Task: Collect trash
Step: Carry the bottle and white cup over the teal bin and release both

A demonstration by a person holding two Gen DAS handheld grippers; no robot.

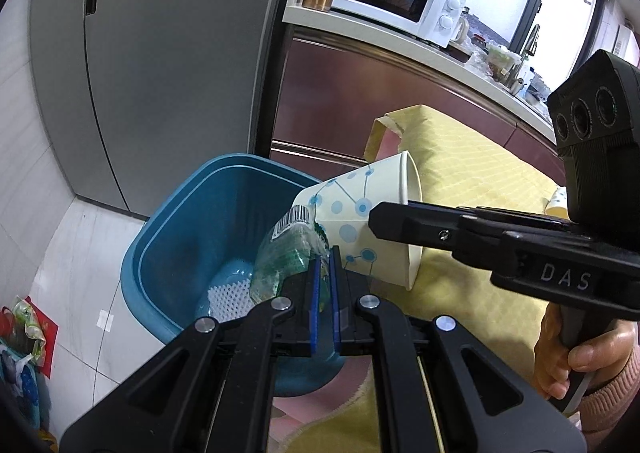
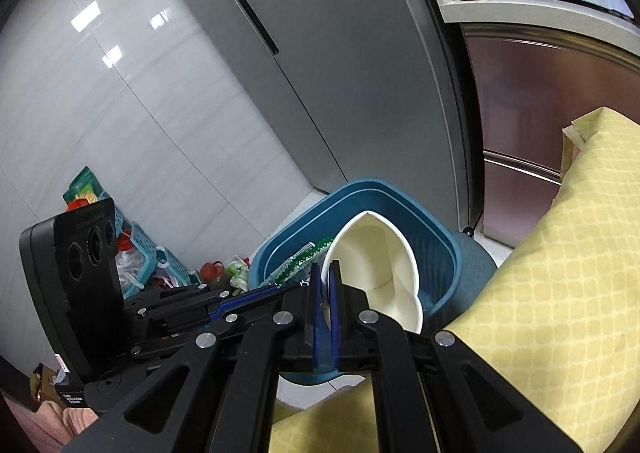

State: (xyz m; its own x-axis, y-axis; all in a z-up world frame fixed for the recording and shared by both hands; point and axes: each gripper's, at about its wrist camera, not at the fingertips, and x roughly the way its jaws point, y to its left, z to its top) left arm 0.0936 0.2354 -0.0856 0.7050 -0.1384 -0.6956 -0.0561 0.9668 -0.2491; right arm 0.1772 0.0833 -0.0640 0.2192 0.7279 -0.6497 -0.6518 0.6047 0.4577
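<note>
Trash: we hold two pieces over the bin [image 1: 188,229], a wrapper [image 1: 286,257] and a cup [image 1: 368,213].
Left gripper [image 1: 326,273]: our jaws are clamped on the clear wrapper, which sticks out toward 11 o'clock above the bin's mouth.
Right gripper [image 2: 326,285]: our jaws pinch the paper cup's rim; the cup is squashed, its mouth facing us.
Bin: blue, on the floor beside the yellow cloth [image 1: 472,173], at 10 o'clock from the left gripper.

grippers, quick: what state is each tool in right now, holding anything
Left tool: closed on a crumpled clear plastic wrapper with green print.
Right tool: closed on the rim of a white paper cup with blue dots.
</note>
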